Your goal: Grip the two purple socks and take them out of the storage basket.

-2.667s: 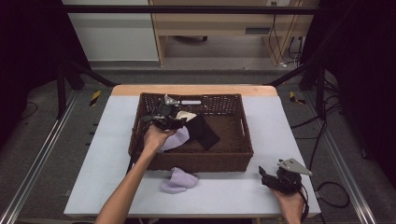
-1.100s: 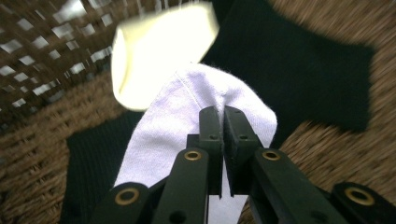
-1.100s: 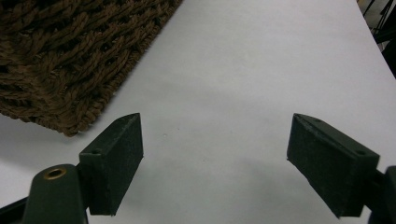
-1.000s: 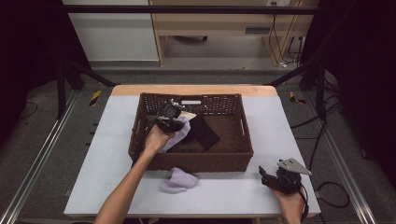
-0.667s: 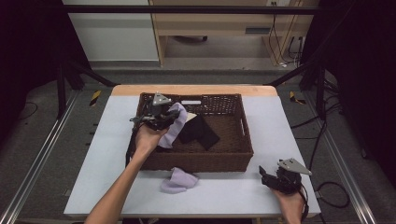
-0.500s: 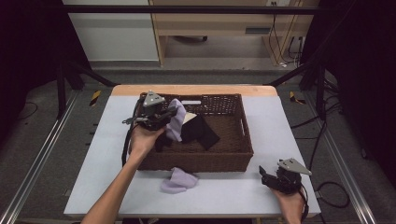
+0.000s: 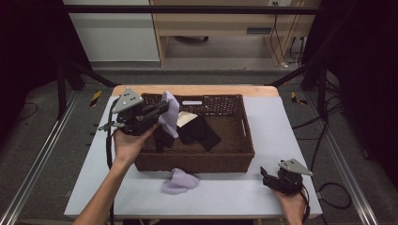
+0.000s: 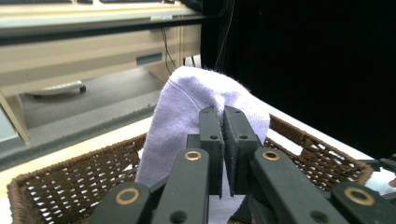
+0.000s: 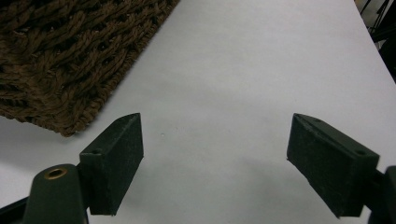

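Lifted up and leftward since earlier, left gripper (image 7: 157,110) clamps the pale lilac cloth sock (image 7: 170,112), hanging long-axis down over the brown wicker basket's (image 7: 197,161) far-left corner, far from the open, empty right gripper (image 7: 268,177).

Front right surface (image 7: 234,192): I see bare room around my right tool (image 9: 215,163).
Basket (image 7: 197,159): its walls block low passes.
Front strip: lilac cloth (image 7: 180,180) lies in my way.
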The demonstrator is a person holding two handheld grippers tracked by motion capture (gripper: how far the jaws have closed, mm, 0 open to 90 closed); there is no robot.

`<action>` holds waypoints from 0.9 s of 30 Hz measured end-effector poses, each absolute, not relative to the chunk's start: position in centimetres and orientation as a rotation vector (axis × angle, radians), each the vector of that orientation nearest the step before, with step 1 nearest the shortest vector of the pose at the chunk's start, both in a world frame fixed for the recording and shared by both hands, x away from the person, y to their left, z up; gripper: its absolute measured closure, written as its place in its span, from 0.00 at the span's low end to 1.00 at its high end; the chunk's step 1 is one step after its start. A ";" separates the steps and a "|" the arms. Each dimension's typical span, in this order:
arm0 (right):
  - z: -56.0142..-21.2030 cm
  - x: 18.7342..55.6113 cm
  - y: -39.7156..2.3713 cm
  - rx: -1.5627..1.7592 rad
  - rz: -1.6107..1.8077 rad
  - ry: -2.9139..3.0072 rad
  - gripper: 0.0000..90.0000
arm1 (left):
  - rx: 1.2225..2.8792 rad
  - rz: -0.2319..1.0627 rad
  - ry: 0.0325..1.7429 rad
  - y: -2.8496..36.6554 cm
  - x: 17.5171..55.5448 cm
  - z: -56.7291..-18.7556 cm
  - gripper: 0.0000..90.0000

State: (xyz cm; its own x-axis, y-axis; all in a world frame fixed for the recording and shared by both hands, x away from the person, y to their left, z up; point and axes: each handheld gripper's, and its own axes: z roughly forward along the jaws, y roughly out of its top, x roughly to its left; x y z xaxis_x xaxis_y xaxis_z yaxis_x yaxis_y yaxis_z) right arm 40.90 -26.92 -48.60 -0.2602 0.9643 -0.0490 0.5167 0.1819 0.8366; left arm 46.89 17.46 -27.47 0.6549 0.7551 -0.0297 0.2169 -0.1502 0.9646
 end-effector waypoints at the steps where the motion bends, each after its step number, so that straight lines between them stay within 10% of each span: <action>1: -48.6 40.9 -26.9 1.391 0.966 1.864 0.21 | 1.688 0.572 0.793 17.6 46.6 -27.2 0.95; 27: -48.6 40.9 -26.8 1.383 0.960 1.861 0.21 | 1.645 0.572 0.632 20.8 38.3 -24.5 0.95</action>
State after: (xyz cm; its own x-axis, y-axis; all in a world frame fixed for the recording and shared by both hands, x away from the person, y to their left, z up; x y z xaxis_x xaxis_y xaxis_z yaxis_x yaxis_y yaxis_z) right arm 40.87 -26.84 -48.62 -0.2583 0.9644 -0.0572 0.5124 0.1869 0.8382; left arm 38.26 20.76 -24.54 0.7295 0.6836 0.0229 0.0906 -0.1299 0.9874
